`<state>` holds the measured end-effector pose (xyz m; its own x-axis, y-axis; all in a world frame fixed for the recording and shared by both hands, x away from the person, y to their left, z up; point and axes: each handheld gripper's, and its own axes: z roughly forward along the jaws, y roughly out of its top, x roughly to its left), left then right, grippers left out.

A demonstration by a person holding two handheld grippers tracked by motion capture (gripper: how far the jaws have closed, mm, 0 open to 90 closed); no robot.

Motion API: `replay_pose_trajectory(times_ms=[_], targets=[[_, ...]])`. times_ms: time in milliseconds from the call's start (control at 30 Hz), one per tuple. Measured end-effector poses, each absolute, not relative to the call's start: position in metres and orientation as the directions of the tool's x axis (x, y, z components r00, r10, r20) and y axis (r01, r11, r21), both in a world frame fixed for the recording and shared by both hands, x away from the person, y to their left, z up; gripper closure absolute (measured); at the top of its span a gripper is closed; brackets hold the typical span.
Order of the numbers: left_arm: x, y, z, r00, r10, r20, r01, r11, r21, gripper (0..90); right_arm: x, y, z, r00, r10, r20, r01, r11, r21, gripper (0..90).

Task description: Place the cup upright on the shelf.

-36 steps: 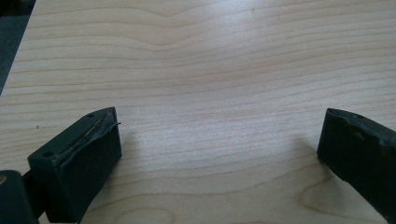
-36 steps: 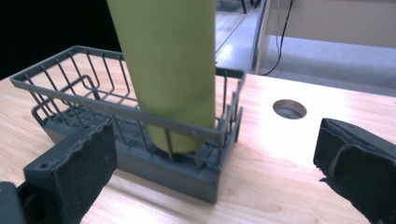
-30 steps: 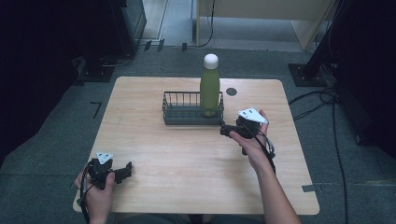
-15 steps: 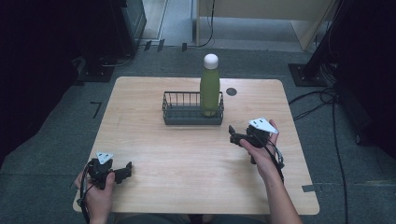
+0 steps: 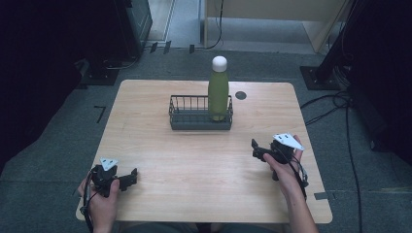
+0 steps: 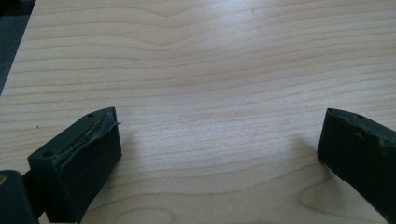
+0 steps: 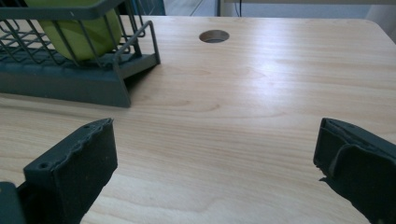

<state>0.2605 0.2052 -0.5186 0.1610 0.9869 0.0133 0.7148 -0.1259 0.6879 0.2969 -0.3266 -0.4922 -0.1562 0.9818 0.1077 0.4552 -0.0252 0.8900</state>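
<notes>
- Since the earlier frames the right gripper [image 5: 256, 149] has drawn back from beside the wire basket [image 5: 200, 119] toward the near right part of the table [image 5: 145, 141]; the left gripper [image 5: 130, 176] has stayed at the near left corner.
- Green bottle [image 5: 218, 92] stands upright in the basket's right end, white cap up; basket sits mid-table, toward the far edge.
- Right gripper view: jaws wide apart, nothing between them; basket corner [image 7: 70, 70] and bottle base [image 7: 77, 35] lie ahead and to the left.
- Left gripper view: jaws likewise spread and empty over bare wood.
- Risk: the bottle is tall and the basket rim low. A nudge high on the bottle would likely tip it over the rim.
- Risk: a return approach along the present line could catch a jaw on the wire and drag the basket.
- Risk: trailing cables could snag on the table edge.
</notes>
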Motion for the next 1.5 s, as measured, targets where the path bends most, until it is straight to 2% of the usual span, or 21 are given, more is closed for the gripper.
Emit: replay_pose_trajectory(times_ms=[533, 1000, 1367, 1500], targets=[[0.261, 0.205, -0.519, 0.161, 0.987, 0.013, 0.715, -0.126, 0.688, 0.1, 0.266, -0.357, -0.503, -0.098, 0.990, 0.103, 0.473, -0.045, 0.880, 0.0], [0.261, 0.205, -0.519, 0.161, 0.987, 0.014, 0.715, -0.126, 0.688, 0.2, 0.228, -0.395, -0.514, -0.010, 0.995, 0.098, 0.514, -0.079, 0.854, 0.0], [0.261, 0.205, -0.519, 0.161, 0.987, 0.014, 0.714, -0.126, 0.688, 0.1, 0.207, -0.412, -0.522, 0.025, 0.998, 0.052, 0.568, -0.057, 0.821, 0.0], [0.260, 0.205, -0.519, 0.161, 0.987, 0.014, 0.715, -0.126, 0.688, 0.1, 0.203, -0.414, -0.524, 0.000, 1.000, 0.004, 0.616, -0.003, 0.788, 0.0]])
